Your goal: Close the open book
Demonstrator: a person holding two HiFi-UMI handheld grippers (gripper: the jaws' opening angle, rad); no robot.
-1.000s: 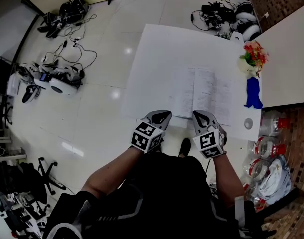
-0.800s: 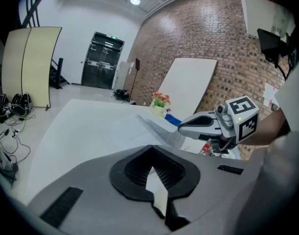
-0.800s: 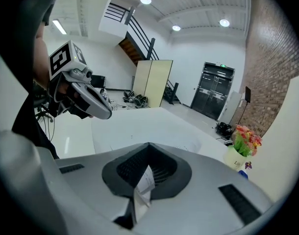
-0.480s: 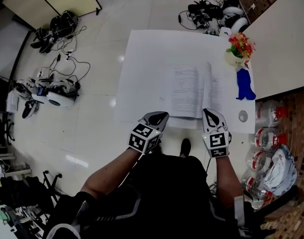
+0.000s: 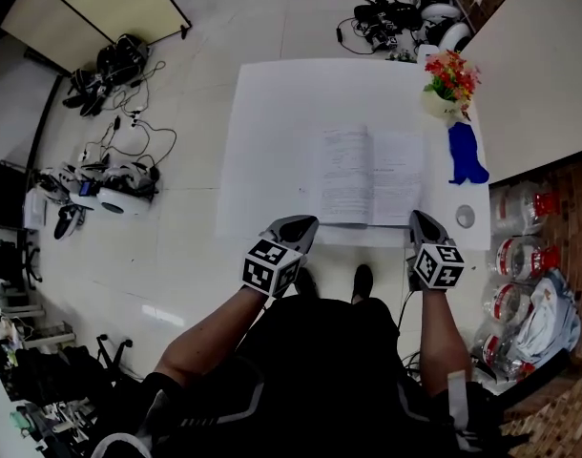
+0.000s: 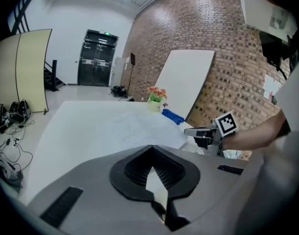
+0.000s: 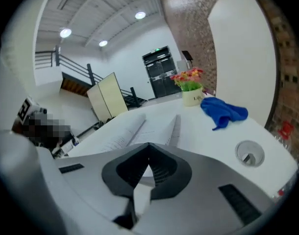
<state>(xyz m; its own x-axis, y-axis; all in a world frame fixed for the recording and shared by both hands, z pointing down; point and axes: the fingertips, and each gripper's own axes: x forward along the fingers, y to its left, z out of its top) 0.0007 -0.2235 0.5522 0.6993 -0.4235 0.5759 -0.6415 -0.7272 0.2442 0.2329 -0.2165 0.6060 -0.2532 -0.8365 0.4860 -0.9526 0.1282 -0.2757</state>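
The open book lies flat, pages up, near the front edge of the white tabletop. The left tongs hover just beside its near-left corner, pressed together and empty. The right tongs are at the near-right corner, likewise closed on nothing.

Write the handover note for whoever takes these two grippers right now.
Left gripper: shut, empty, at the near edge of the table, by the near left corner of the book.
Right gripper: shut, empty, at the near edge just right of the book.
Book: lies open and flat, pages up; blue cloth and flower pot to its right.
Done: nothing; neither gripper holds a page or cover.
Left: lift one side and fold it onto the other.
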